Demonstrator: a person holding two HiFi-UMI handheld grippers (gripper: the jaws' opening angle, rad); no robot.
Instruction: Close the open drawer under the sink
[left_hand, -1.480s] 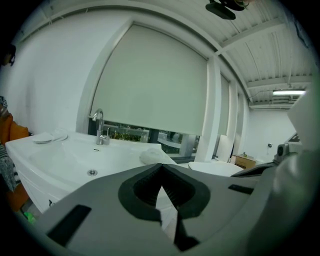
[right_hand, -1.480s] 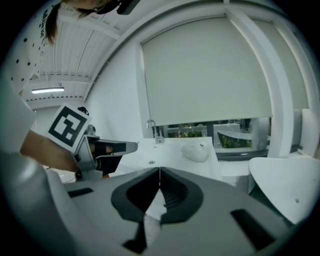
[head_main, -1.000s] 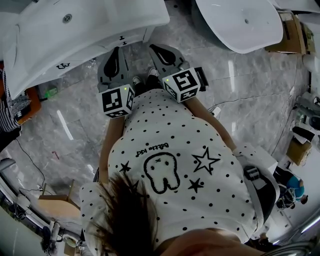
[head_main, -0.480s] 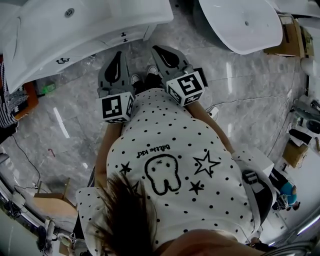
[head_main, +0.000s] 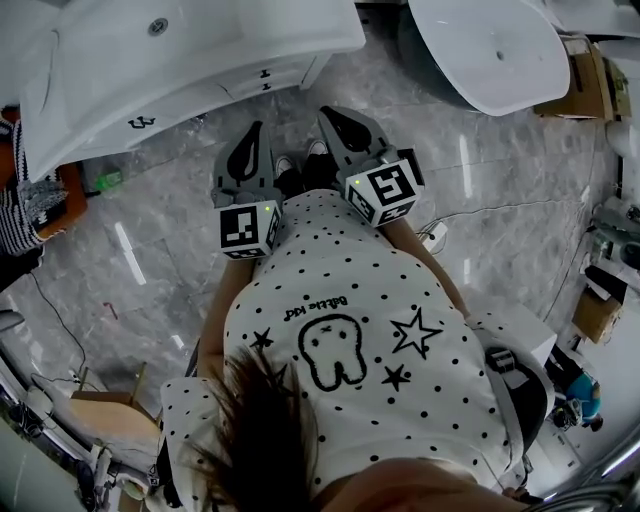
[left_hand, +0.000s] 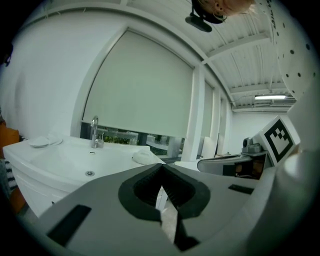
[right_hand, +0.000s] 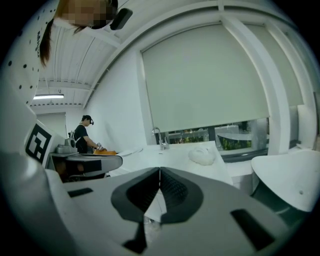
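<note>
Left hand-held gripper (head_main: 256, 130): jaws pressing together, gripping nothing, pointing toward the sink (head_main: 250, 45).
Right hand-held gripper (head_main: 332, 114): jaws also meeting, empty, hanging just beside the left one.
Drawer (head_main: 262, 78): sitting under the sink, ahead of both jaw tips and touching neither; whether it is open, I cannot tell.
Floor (head_main: 150, 220): grey marble lying beneath everything.

Your head cam looks steeply down over your shirt (head_main: 340, 330); each gripper cam sits close behind its jaws, facing the sink (left_hand: 60, 160) all three share.
</note>
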